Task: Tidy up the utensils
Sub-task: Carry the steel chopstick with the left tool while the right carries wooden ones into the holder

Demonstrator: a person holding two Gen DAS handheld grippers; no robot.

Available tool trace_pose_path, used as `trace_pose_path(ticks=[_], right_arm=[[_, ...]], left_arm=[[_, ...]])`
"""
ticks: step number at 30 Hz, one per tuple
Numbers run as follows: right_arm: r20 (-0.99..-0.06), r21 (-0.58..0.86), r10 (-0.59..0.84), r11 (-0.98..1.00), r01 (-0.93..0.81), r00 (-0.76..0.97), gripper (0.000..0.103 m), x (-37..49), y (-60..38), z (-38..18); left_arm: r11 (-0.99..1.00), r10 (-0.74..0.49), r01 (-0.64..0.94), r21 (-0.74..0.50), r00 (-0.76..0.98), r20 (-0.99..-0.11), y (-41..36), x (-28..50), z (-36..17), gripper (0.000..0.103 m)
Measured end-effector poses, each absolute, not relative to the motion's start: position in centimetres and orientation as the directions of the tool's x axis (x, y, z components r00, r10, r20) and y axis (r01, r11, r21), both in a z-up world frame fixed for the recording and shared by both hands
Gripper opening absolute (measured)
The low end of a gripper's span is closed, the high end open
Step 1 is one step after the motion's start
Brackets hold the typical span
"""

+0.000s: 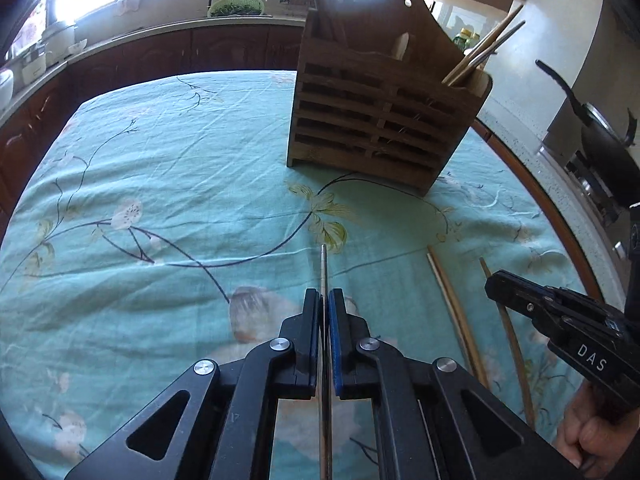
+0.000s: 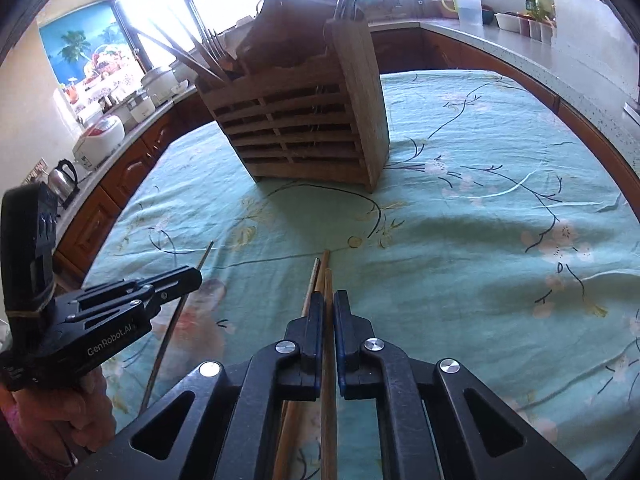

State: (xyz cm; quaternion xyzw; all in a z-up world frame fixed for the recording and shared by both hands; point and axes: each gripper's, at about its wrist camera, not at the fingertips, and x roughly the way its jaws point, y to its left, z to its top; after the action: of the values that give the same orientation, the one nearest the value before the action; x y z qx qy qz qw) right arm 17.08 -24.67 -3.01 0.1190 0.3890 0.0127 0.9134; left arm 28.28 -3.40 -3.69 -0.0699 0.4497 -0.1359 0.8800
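Chopstick (image 1: 324,268) half-hidden between jaws

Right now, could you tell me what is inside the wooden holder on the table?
The wooden holder has chopsticks sticking out of one end compartment and dark utensils out of the other. Its slatted front hides their lower ends and the bottom.

Slatted holder (image 1: 384,120) stands on the counter (image 1: 160,184), chopsticks (image 1: 480,52) in its right compartment. Nearer the camera, loose chopsticks (image 1: 452,312) lie right of a thin rod (image 1: 324,268), apparently metal.
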Motion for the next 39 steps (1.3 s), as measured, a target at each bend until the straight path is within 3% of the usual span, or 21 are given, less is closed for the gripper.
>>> trace_pose_path(ticks=[7, 18, 25, 39], right_arm=[[-0.61, 0.277, 0.155, 0.961, 0.025, 0.777, 0.005, 13.2, -24.2, 1.5], [-0.479, 0.293, 0.175, 0.956, -0.032, 0.86, 0.005, 8.8, -23.8, 7.4], [-0.419, 0.284, 0.156, 0.958, -0.034, 0.894, 0.005, 7.9, -24.2, 9.9], [-0.386, 0.284, 0.152, 0.958, -0.039, 0.91, 0.005, 8.4, -24.3, 11.1]], left_arm=[[0.917, -0.384, 0.179, -0.357, 0.639, -0.667, -0.1, 22.7, 1.0, 0.003], [0.885, -0.435, 0.235, -0.402, 0.722, -0.537, 2.9, 15.9, 6.6, 0.003], [0.884, -0.439, 0.257, -0.392, 0.747, -0.5, 3.5, 14.2, 8.1, 0.003], [0.893, -0.419, 0.259, -0.367, 0.775, -0.473, 3.4, 14.5, 9.5, 0.003]])
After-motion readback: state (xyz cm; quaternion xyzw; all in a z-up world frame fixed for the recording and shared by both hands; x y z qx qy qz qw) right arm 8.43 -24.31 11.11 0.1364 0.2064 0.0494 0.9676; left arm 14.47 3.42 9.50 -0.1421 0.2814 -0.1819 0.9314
